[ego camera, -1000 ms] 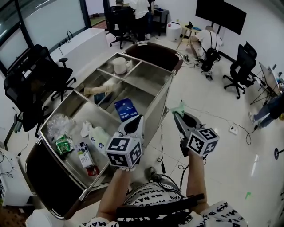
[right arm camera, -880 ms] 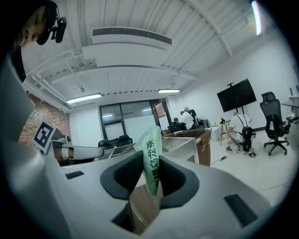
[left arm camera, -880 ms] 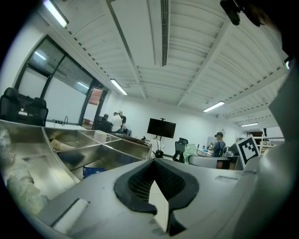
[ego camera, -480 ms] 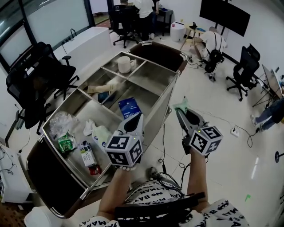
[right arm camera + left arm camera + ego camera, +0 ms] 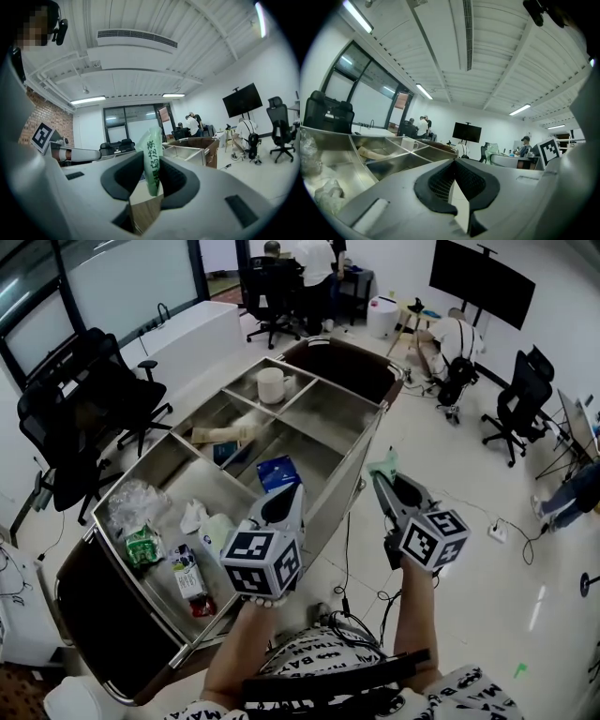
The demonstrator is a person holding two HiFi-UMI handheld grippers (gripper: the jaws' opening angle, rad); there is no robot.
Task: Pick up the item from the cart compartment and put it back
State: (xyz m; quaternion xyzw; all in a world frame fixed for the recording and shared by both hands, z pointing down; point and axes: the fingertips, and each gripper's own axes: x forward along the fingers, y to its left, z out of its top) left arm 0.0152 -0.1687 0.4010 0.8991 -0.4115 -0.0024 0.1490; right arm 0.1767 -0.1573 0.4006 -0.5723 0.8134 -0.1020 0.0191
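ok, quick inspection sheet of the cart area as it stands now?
Surface: steel cart, open compartments.
Job's things: green packet, out of the cart, held beside it.
Clutter: cup, blue box, carton, plastic bag in the compartments.
Grippers: right gripper shut on green packet; left gripper shut, empty.
Cables: cable on floor by cart.
Surroundings: office chairs, wall screen, people at the back.

We see only a tip of the green packet [image 5: 382,466] past the right gripper [image 5: 385,480]; the left gripper [image 5: 284,502] hides part of the cart [image 5: 328,413] edge nearest us.
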